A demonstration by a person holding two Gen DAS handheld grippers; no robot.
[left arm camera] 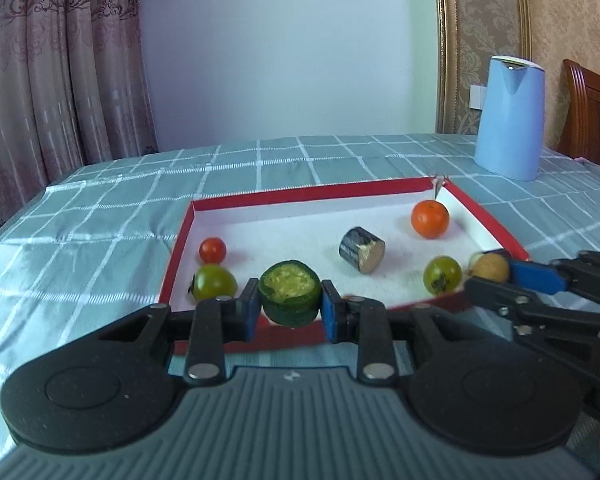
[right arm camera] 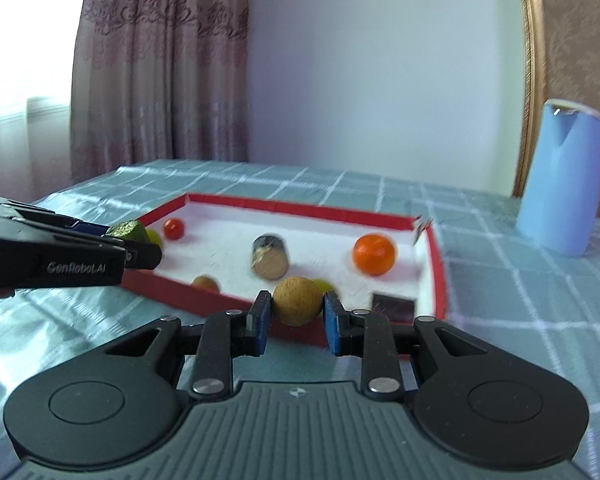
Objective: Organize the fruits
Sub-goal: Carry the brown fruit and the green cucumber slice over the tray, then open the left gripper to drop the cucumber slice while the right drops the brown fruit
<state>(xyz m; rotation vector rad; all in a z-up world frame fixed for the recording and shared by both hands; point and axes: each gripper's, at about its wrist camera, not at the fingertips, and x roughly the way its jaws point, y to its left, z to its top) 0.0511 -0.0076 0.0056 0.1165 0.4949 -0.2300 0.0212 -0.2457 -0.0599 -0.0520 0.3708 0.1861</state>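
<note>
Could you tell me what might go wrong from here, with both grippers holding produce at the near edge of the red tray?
1. The left gripper pinches the green cucumber chunk only at its curved sides, so it might twist or slip.
2. The right gripper holds a round tan fruit that could roll out of the pads.
3. Both work close together over the red tray; they might bump each other or knock the green tomato.

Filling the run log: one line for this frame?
left gripper: shut on green chunk | right gripper: shut on tan ball | both over tray front edge
</note>
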